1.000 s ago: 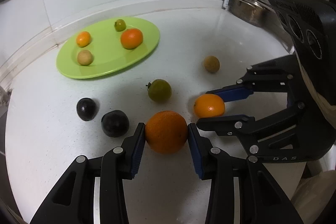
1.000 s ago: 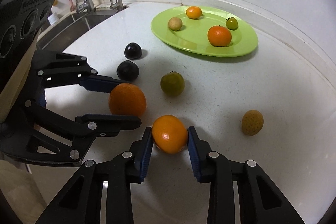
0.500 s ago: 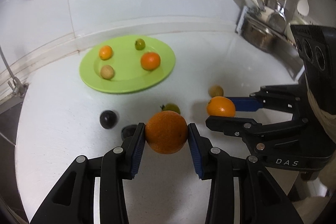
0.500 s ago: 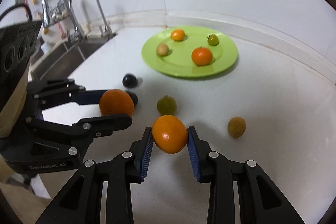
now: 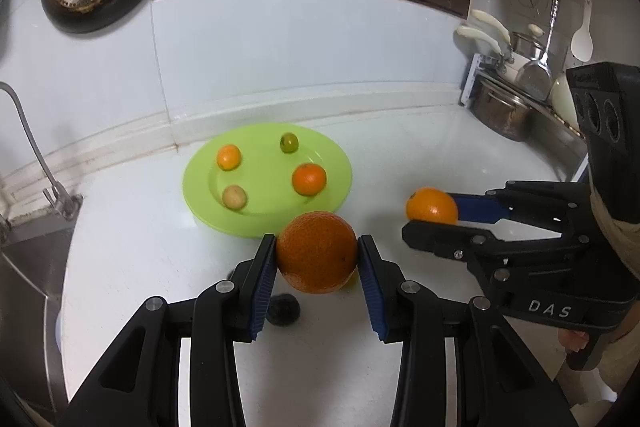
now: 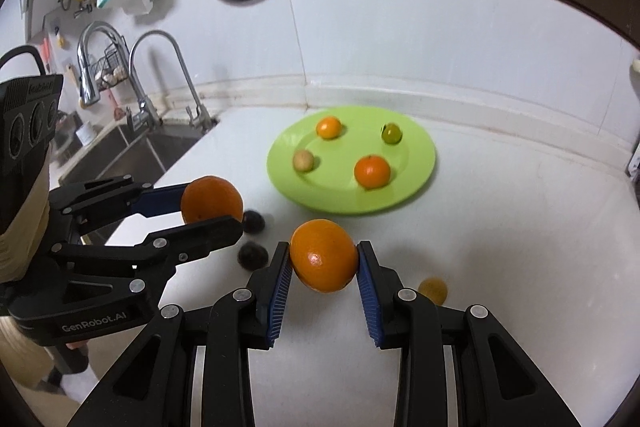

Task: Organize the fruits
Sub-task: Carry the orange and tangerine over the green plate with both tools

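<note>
My left gripper (image 5: pixel 317 247) is shut on a large orange (image 5: pixel 316 267), held in the air above the white counter. To its right, my right gripper (image 5: pixel 430 217) is shut on a smaller orange (image 5: pixel 430 205). In the right wrist view the smaller orange (image 6: pixel 324 259) sits between the blue pads of the right gripper (image 6: pixel 323 251), and the left gripper (image 6: pixel 212 211) holds the large orange (image 6: pixel 210 197) at the left. Beyond both lies a green plate (image 5: pixel 264 183) (image 6: pixel 344 183) with several small fruits on it.
On the counter below the grippers lie two dark fruits (image 6: pixel 253 221) (image 6: pixel 253 255) and a tan fruit (image 6: pixel 433 289). A sink (image 6: pixel 120 151) with faucets lies to the left. Pots and utensils (image 5: pixel 504 107) stand at the right. The tiled wall runs behind the plate.
Both grippers have lifted their oranges off the counter and risen. The loose fruits on the counter have dropped low in the views and are partly hidden.
</note>
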